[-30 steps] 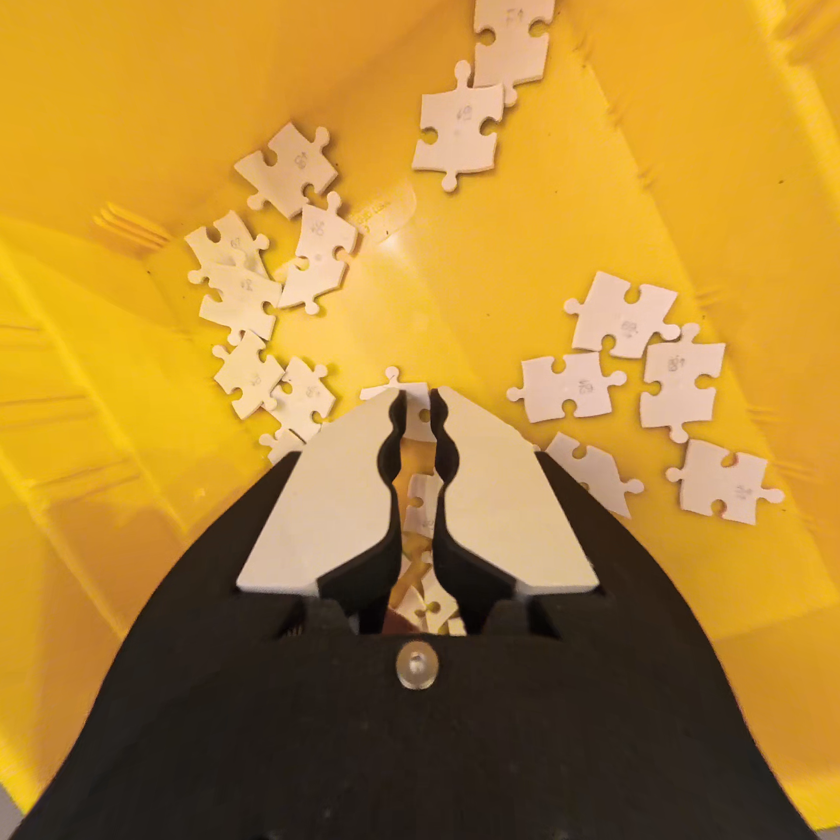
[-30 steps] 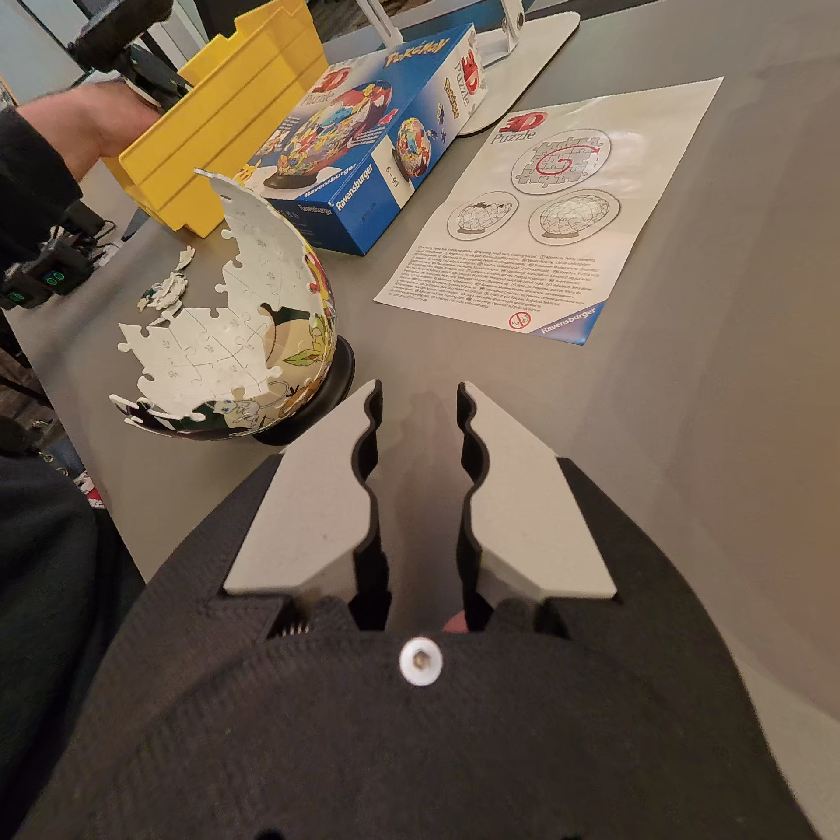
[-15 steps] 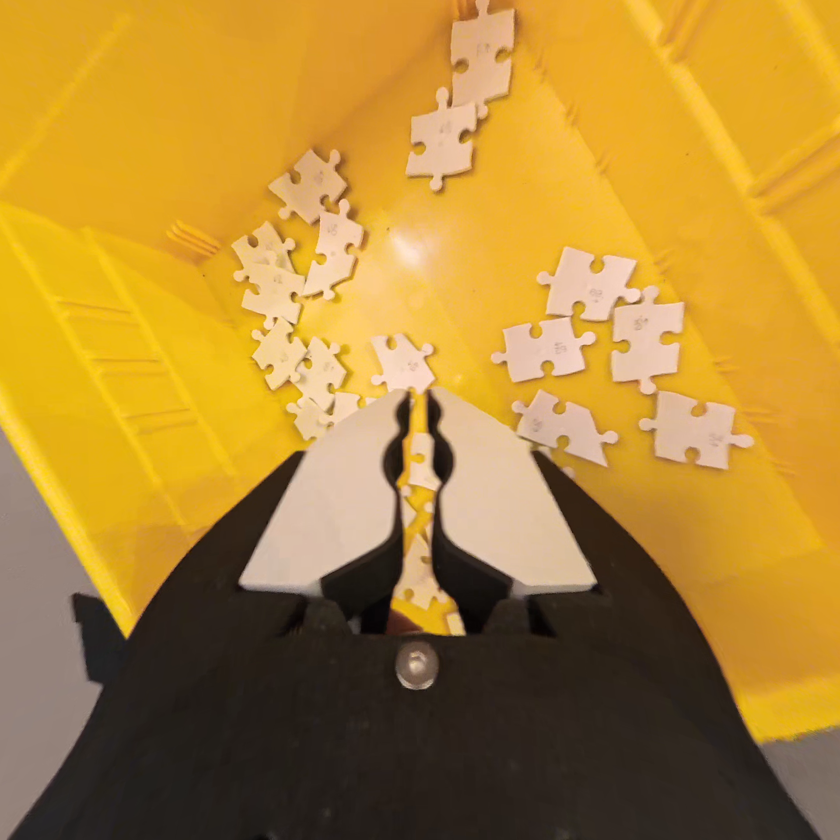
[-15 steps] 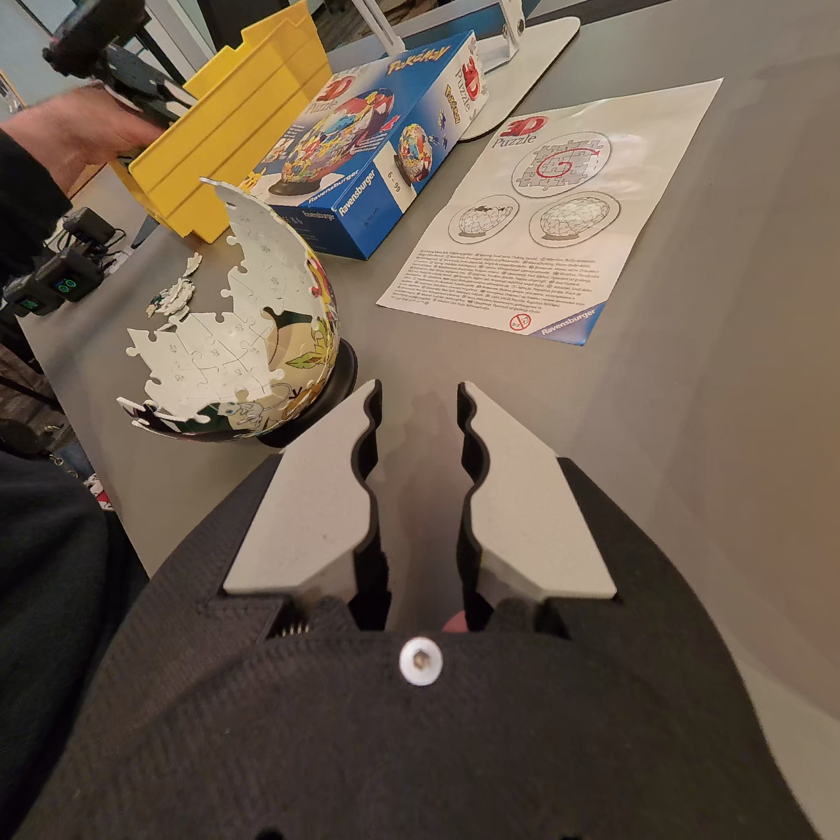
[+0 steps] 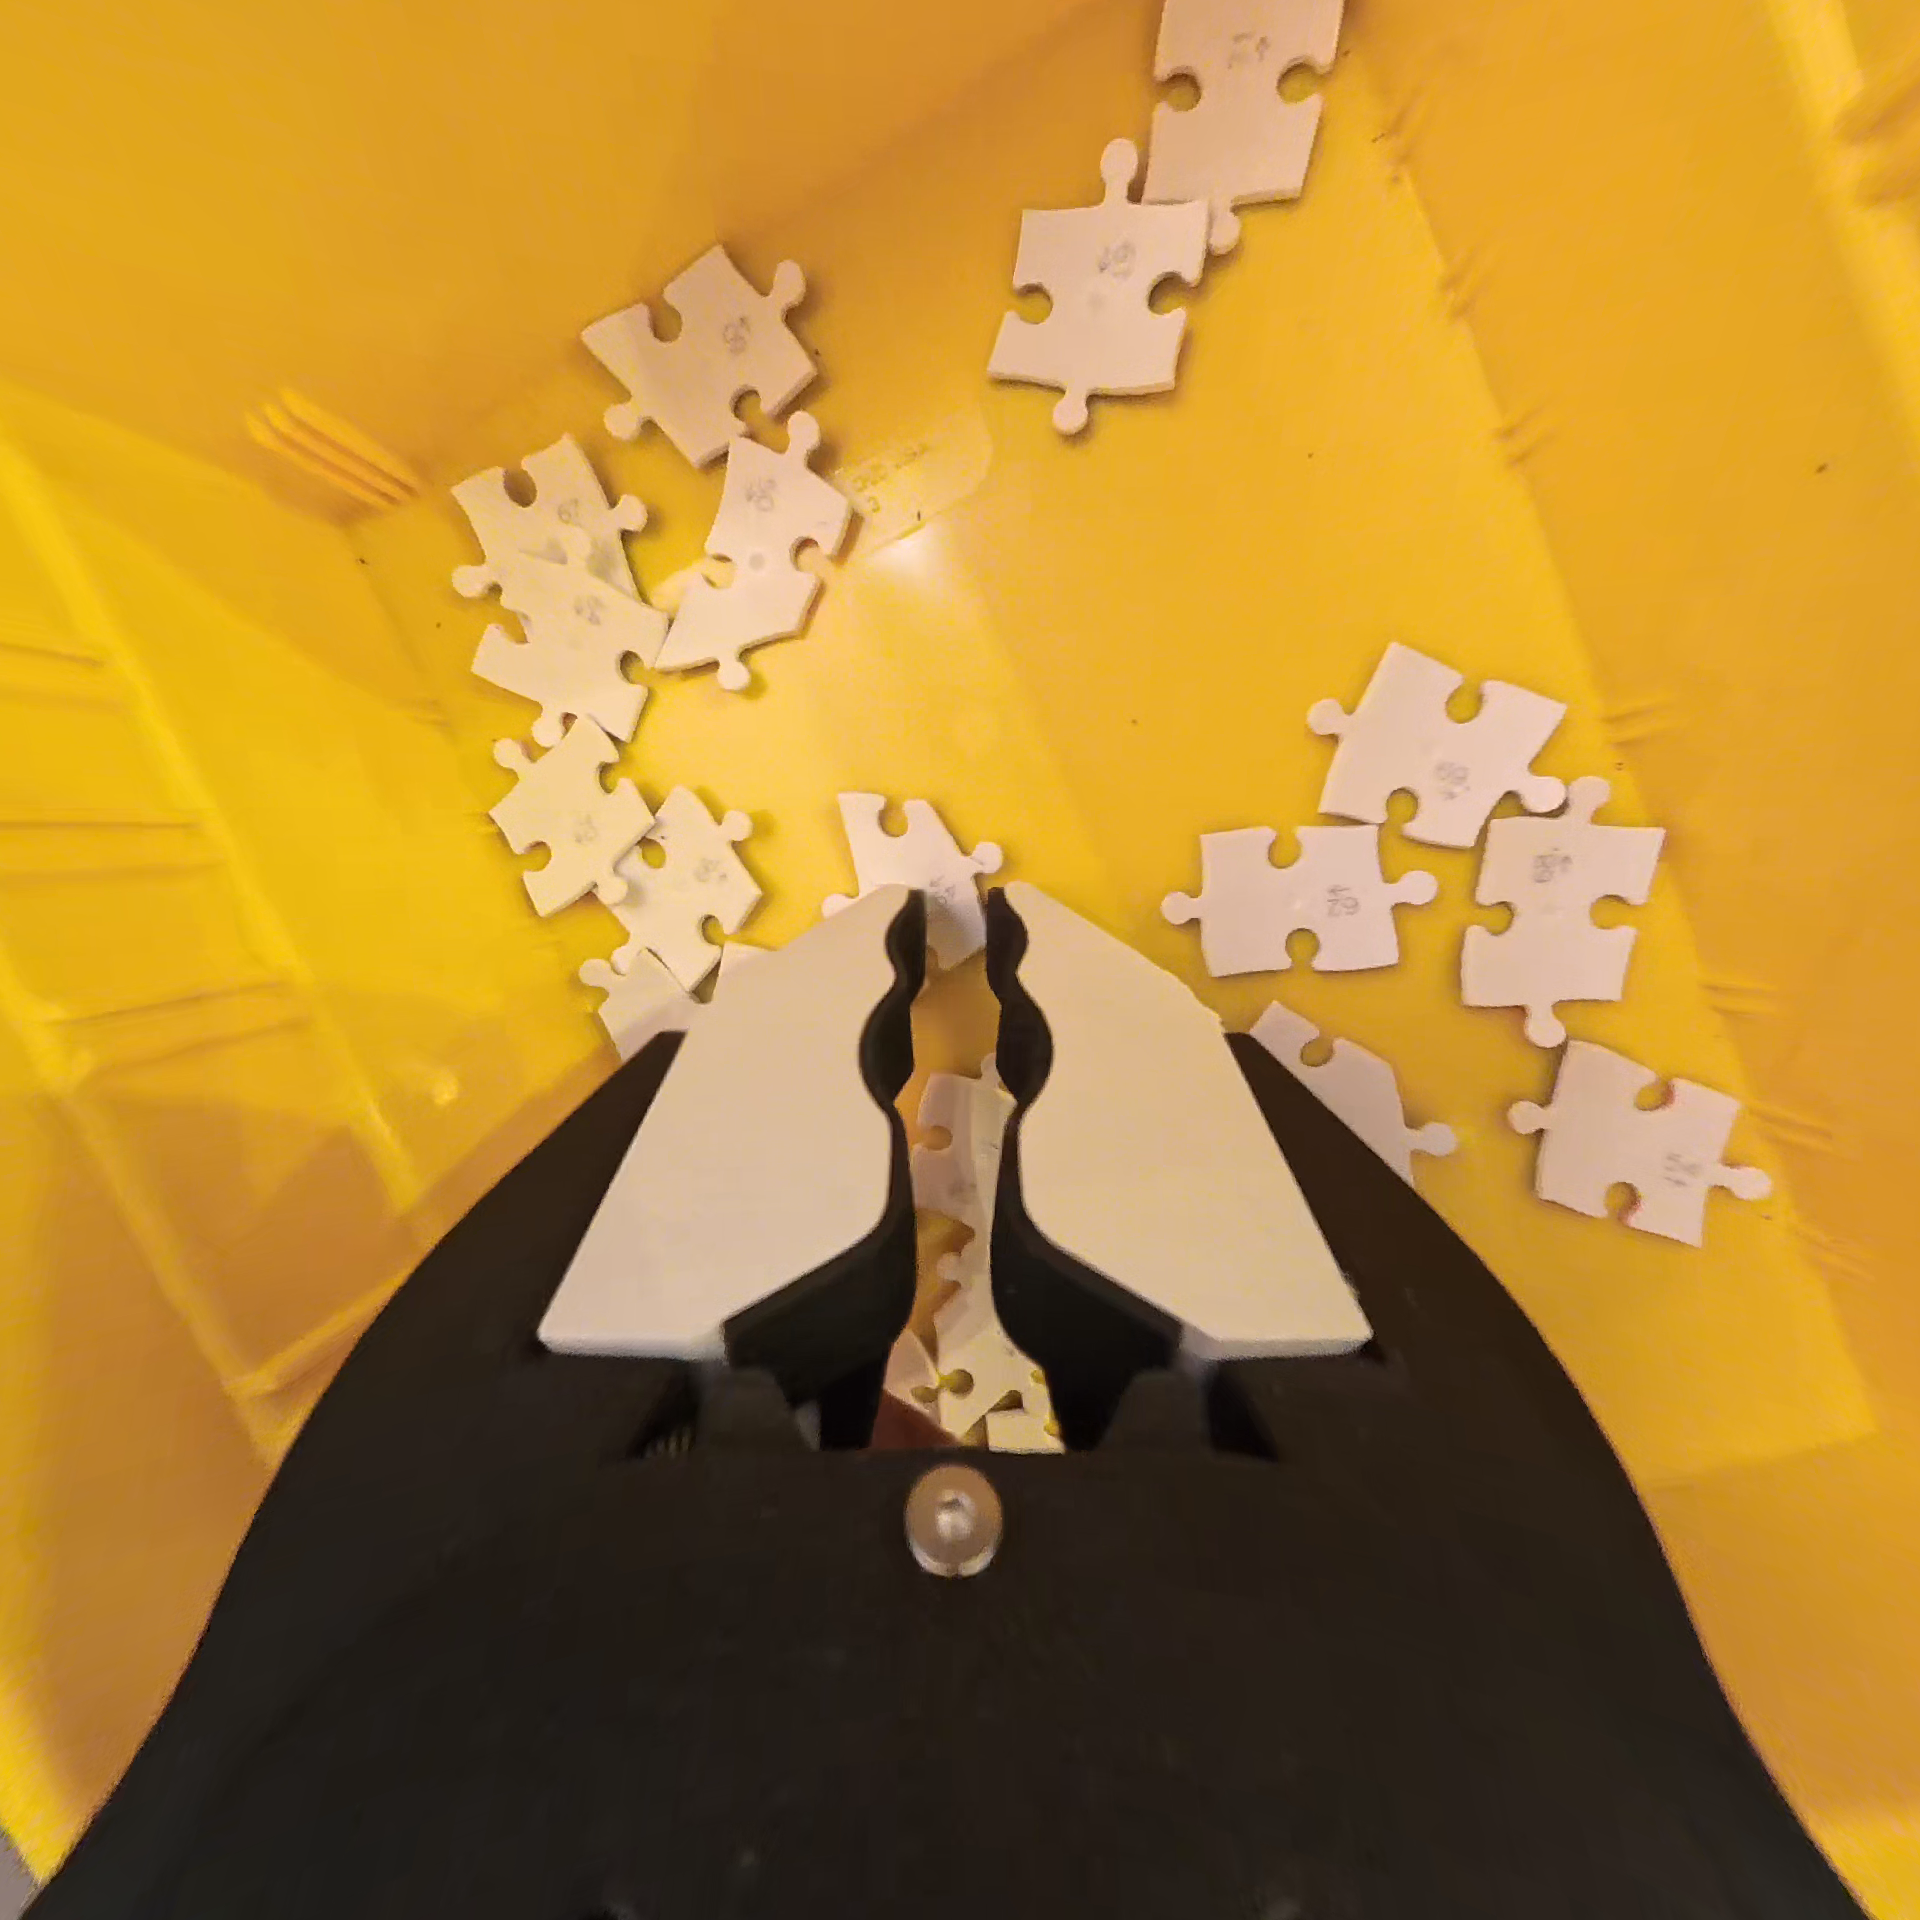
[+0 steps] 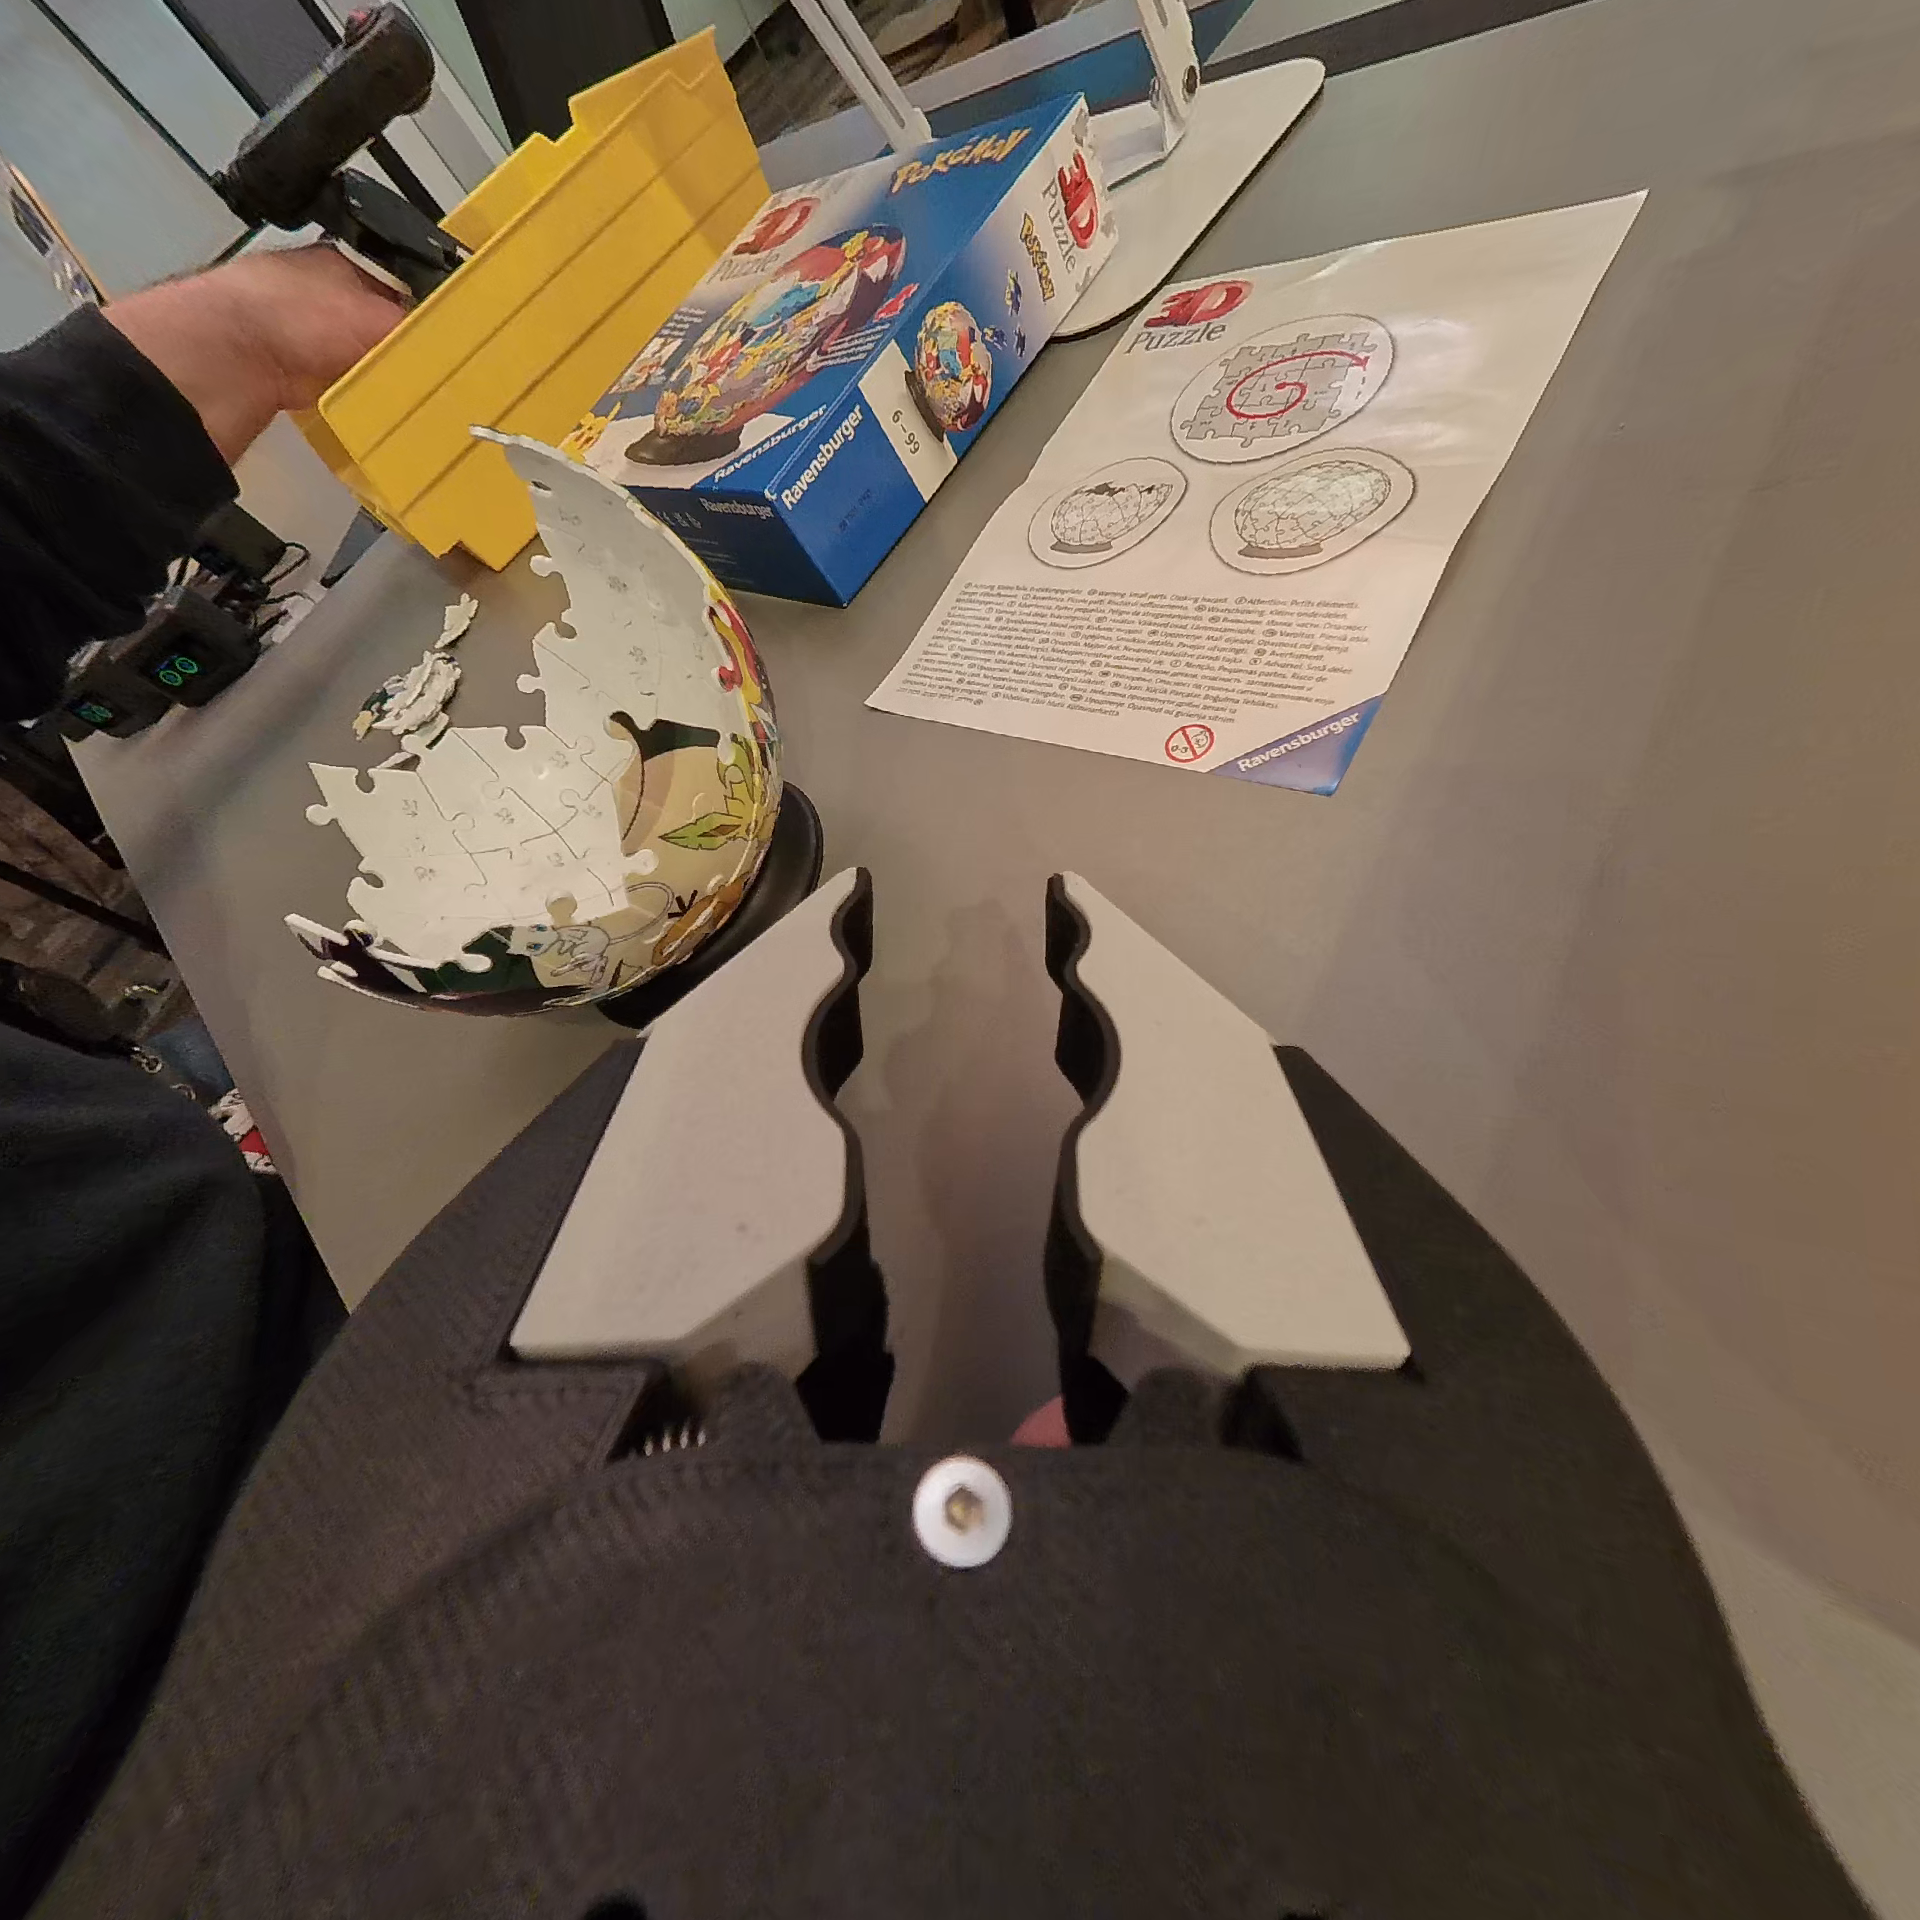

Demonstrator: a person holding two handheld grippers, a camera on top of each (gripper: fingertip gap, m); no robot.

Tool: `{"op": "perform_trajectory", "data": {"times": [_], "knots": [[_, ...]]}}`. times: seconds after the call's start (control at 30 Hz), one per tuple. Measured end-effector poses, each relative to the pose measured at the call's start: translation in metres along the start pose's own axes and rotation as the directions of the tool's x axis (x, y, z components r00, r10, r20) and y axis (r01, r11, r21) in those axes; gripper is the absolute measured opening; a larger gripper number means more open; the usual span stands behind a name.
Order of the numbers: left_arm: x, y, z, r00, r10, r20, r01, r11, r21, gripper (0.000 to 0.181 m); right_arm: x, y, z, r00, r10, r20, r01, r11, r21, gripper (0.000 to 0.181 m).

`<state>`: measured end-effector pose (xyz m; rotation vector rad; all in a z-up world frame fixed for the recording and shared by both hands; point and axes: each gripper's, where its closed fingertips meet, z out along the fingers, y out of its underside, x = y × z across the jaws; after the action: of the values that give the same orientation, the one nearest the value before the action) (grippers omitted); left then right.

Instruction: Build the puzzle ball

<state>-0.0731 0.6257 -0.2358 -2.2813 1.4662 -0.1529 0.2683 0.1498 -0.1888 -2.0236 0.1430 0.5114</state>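
Observation:
My left gripper (image 5: 954,896) is down inside the yellow bin (image 5: 1143,644), jaws a narrow gap apart and holding nothing. Its tips hover over a white puzzle piece (image 5: 914,842) lying face down on the bin floor. Several more white pieces lie around it, such as one to the right (image 5: 1320,902) and one at the upper left (image 5: 717,348). My right gripper (image 6: 956,883) is open and empty above the grey table. It sits just right of the partly built puzzle ball (image 6: 582,790) on its black stand (image 6: 790,842).
In the right wrist view the yellow bin (image 6: 582,281) stands at the far left, with a hand (image 6: 260,332) holding the other gripper into it. A blue puzzle box (image 6: 862,364), an instruction sheet (image 6: 1247,499), a few loose pieces (image 6: 416,686) and a white stand base (image 6: 1195,156) lie on the table. Spacing between my two grippers at the tips: around 60 centimeters.
My left gripper drew back with jaws almost shut, then moved deeper into the bin again and opened a little. The right gripper has barely moved.

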Motion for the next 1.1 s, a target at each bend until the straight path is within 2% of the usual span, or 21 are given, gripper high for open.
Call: {"op": "perform_trajectory", "data": {"times": [0.07,0.27,0.43,0.53,0.6,0.73,0.9,1.1], "knots": [[0.003,0.000,0.000,1.000,0.025,0.000,-0.025,1.000,-0.004,0.000,-0.001,0.000,0.000,1.000,-0.001,0.003,0.001,1.000,0.003,0.032],[0.002,0.002,-0.003,0.999,0.046,0.025,-0.046,0.999,0.001,0.000,-0.001,-0.002,-0.002,1.000,0.004,0.013,-0.004,1.000,0.014,0.032],[-0.003,-0.006,-0.017,0.998,0.044,0.041,-0.046,0.998,0.053,0.000,-0.001,-0.002,-0.002,1.000,0.007,0.017,-0.007,1.000,0.016,0.033],[-0.004,-0.005,-0.019,0.997,0.066,0.034,-0.068,0.997,0.037,0.000,-0.001,-0.002,-0.002,1.000,0.009,0.018,-0.010,1.000,0.017,0.033],[-0.005,-0.002,-0.013,0.998,0.056,0.026,-0.056,0.998,0.000,0.032,-0.001,-0.002,-0.002,1.000,0.009,0.018,-0.009,1.000,0.017,0.033],[-0.001,0.000,-0.003,1.000,0.023,-0.005,-0.024,0.999,-0.025,0.046,-0.001,-0.002,-0.002,1.000,0.008,0.017,-0.008,1.000,0.017,0.033],[0.000,-0.001,0.002,0.991,-0.102,-0.088,0.099,0.994,-0.041,0.034,-0.001,-0.002,-0.003,1.000,0.013,0.020,-0.013,1.000,0.019,0.033],[-0.002,-0.002,0.002,0.989,-0.128,-0.080,0.126,0.992,-0.018,0.031,-0.001,-0.003,-0.003,1.000,0.016,0.026,-0.017,1.000,0.022,0.033]]}}
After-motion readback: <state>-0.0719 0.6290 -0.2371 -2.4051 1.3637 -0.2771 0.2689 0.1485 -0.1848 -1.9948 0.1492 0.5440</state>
